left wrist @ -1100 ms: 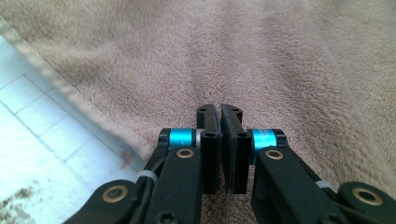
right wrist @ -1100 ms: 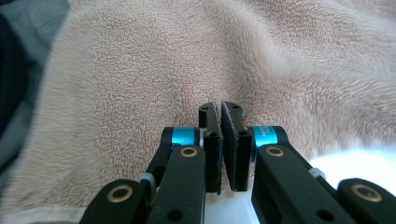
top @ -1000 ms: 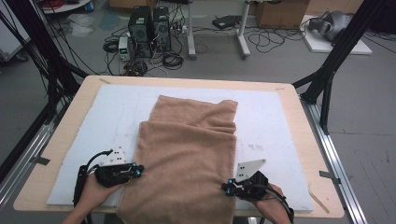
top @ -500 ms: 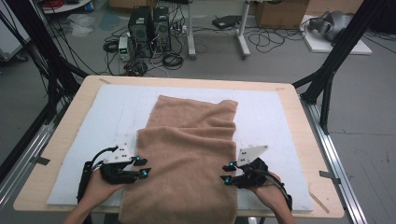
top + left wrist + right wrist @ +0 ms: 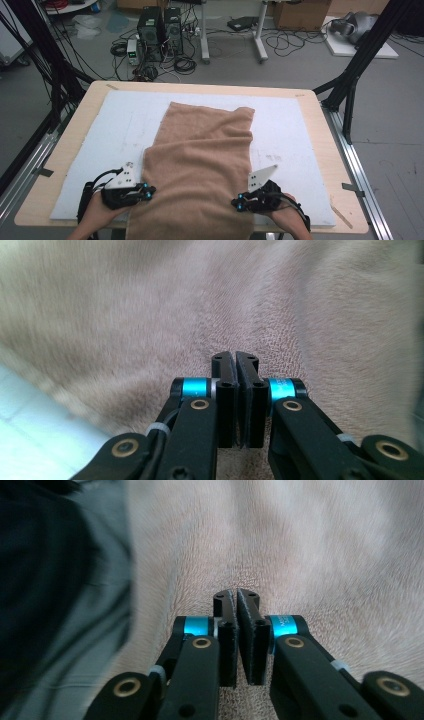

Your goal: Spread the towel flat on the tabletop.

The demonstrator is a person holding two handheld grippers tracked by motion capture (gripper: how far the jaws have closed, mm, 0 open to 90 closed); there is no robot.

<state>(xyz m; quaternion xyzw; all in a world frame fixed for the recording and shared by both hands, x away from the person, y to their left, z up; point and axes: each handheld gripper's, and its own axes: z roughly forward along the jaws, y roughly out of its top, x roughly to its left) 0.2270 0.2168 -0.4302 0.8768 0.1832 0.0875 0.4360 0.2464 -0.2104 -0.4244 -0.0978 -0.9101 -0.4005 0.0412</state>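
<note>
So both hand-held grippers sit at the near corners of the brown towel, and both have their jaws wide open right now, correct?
Not quite. The left hand-held gripper and right hand-held gripper do sit at the near edge of the brown towel, but their jaws are closed, having just been closing. The left gripper view and the right gripper view show the pads together over the cloth.

One brown towel; one white mat; one table; two tools: left tool, right tool.
</note>
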